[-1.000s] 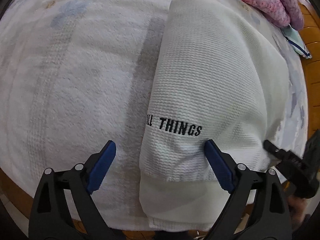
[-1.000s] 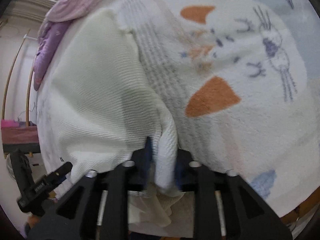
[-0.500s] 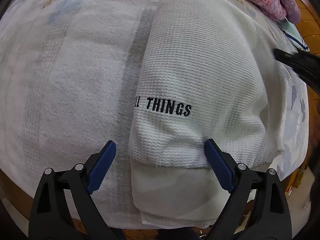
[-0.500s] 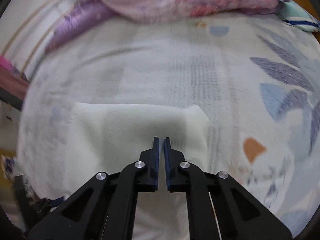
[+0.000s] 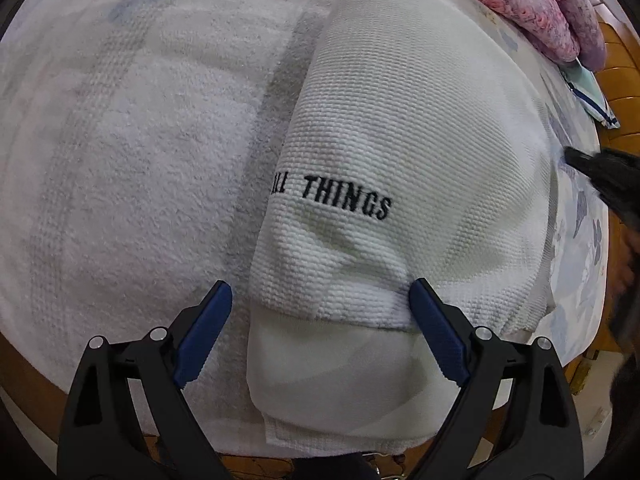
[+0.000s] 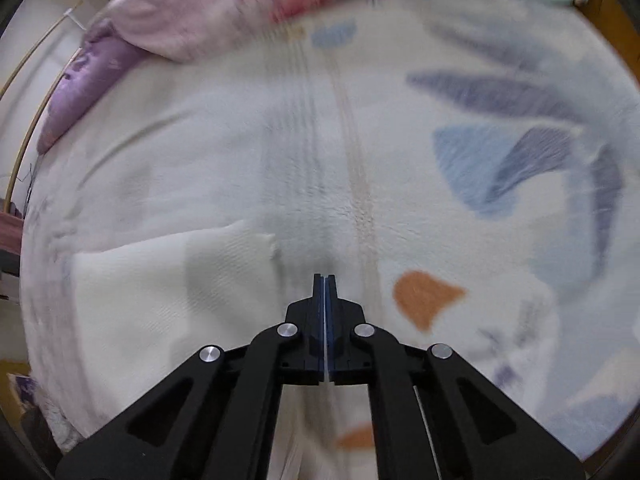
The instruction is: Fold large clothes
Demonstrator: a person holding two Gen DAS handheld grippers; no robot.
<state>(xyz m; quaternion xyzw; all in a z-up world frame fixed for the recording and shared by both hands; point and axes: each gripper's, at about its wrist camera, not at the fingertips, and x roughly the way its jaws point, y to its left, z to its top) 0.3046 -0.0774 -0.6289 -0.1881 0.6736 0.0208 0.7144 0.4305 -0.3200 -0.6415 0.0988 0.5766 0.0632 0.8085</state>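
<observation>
The garment (image 5: pixel 400 152), a white waffle-knit piece folded into a long bundle, lies on a white blanket (image 5: pixel 132 168) that covers the bed. Black stitched lettering (image 5: pixel 346 200) reading "THINGS" runs across the top layer, with the letters before it partly wrapped around the left fold. A smoother inner layer (image 5: pixel 340 384) protrudes from under the knit hem at the near end. The left claw (image 5: pixel 320 334) is released: its blue pads (image 5: pixel 204 330) stand wide apart on either side of the near end of the garment, the right pad at the hem edge; contact there cannot be confirmed. In the left wrist view the black tip of the right claw (image 5: pixel 600 176) appears at the right edge, beyond the garment. In the right wrist view the right claw (image 6: pixel 324 280) is clenched, pads together with only a hairline gap and nothing between them; over the last second its jaws have been closing and are now empty. This view is motion-blurred. Here the garment (image 6: pixel 168 300) lies to the lower left of the tip, apart from it, and the blanket (image 6: pixel 400 140) shows blue leaf and orange patches. A pink quilt (image 5: pixel 536 8) is heaped along the far edge of the bed.
</observation>
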